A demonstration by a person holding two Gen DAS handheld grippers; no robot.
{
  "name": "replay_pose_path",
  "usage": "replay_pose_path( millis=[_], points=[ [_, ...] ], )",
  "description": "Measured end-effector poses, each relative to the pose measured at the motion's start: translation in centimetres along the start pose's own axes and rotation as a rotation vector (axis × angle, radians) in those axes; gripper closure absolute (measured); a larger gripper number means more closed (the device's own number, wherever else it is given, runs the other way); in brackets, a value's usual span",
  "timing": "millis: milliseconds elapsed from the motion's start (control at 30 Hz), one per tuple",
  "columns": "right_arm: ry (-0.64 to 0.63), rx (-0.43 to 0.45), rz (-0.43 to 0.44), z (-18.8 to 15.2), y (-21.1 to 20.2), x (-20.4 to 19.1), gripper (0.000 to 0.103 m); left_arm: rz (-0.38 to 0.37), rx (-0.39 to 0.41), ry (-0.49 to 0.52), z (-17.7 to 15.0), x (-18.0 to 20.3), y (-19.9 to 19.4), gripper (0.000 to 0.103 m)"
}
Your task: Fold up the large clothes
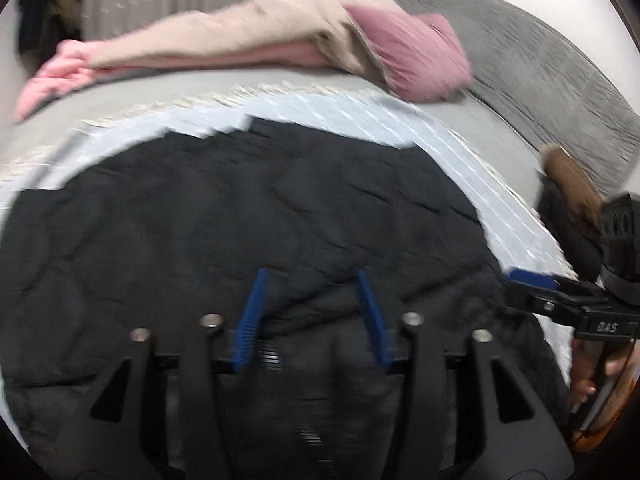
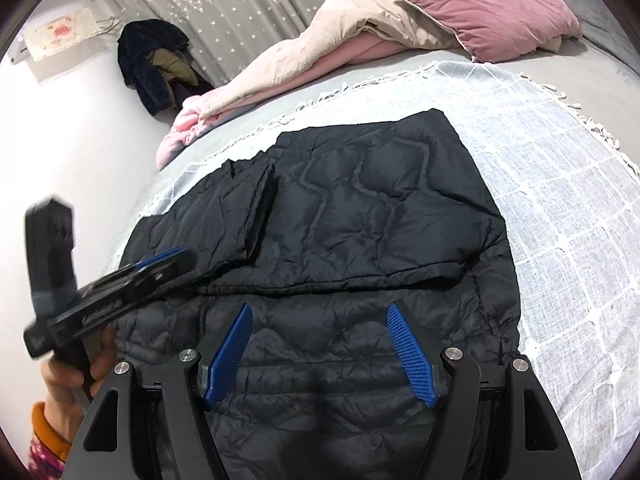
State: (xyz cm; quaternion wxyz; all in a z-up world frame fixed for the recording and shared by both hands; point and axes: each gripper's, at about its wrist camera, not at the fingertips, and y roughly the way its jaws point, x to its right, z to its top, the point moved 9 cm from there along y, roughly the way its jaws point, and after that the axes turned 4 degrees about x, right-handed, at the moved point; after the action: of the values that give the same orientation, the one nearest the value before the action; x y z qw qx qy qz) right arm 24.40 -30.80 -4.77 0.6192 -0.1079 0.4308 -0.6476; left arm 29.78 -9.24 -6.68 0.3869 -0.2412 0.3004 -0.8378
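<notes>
On the far left, in the right wrist view, dark clothes (image 2: pixel 154 66) hang by the white wall. A hand (image 2: pixel 68 376) with an orange cuff holds the left gripper (image 2: pixel 168 258) low on the left. It is blurry there and seen from the side. In its own view, the left gripper (image 1: pixel 312 280) has its blue fingers (image 1: pixel 250 316) apart. Nothing is between them. It hangs over the near part of the jacket (image 1: pixel 240 220).

The black puffy jacket (image 2: pixel 360 220) lies flat in the middle, on a pale blue checked blanket (image 2: pixel 560 200) on the bed (image 2: pixel 580 64). One part is folded over the top of it. A sleeve (image 2: pixel 224 216) lies on its left side.

The right gripper (image 2: pixel 320 308) is over the near edge of the jacket. Its fingers (image 2: pixel 412 356) are wide apart and hold nothing.

Behind the jacket lies a pink and cream quilt (image 2: pixel 320 40). To the right of it sits a pink pillow (image 2: pixel 488 12).
</notes>
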Motion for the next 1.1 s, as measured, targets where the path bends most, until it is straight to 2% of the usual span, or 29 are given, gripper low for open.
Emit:
replay_pose_path(
  millis=[67,133,167,267,333,433,533,700,833,933,1100],
  points=[
    [0.014,-0.009,0.014,-0.1,0.2,-0.1,0.032,0.075,0.01,-0.022,1.0,-2.4,0.6,0.047],
    [0.024,-0.016,0.028,-0.2,0.5,-0.2,0.032,0.086,-0.006,-0.042,0.7,-3.5,1.8,0.047],
    [0.027,-0.022,0.032,-0.4,0.6,-0.4,0.032,0.101,-0.032,-0.045,0.2,-4.1,3.0,0.047],
    [0.018,-0.031,0.025,-0.6,0.9,-0.6,0.032,0.152,-0.18,-0.009,-3.1,-5.3,7.4,0.046],
    [0.01,-0.034,0.016,-0.7,1.0,-0.6,0.032,0.168,-0.196,0.065,-3.8,-4.7,7.8,0.045],
    [0.009,-0.034,-0.001,-0.5,0.9,-0.1,0.032,0.119,-0.222,0.049,-3.9,-3.9,6.2,0.04],
    [0.023,-0.019,0.007,-0.1,0.3,0.1,0.032,0.094,-0.205,0.008,-3.6,-3.9,2.6,0.037],
    [0.012,0.01,0.043,0.3,-2.0,0.1,0.032,0.137,-0.109,-0.041,-4.1,-6.2,-6.5,0.023],
    [0.068,0.001,0.097,-0.3,-4.4,1.5,0.031,0.193,-0.105,-0.055,-6.6,-10.2,-12.4,0.021],
    [0.128,-0.048,0.141,-1.4,-6.5,3.1,0.03,0.232,-0.129,-0.095,-9.6,-12.9,-16.1,0.021],
    [0.13,-0.104,0.133,-4.1,-9.9,6.1,0.027,0.189,-0.177,-0.21,-15.0,-15.2,-19.4,0.021]
  ],
)
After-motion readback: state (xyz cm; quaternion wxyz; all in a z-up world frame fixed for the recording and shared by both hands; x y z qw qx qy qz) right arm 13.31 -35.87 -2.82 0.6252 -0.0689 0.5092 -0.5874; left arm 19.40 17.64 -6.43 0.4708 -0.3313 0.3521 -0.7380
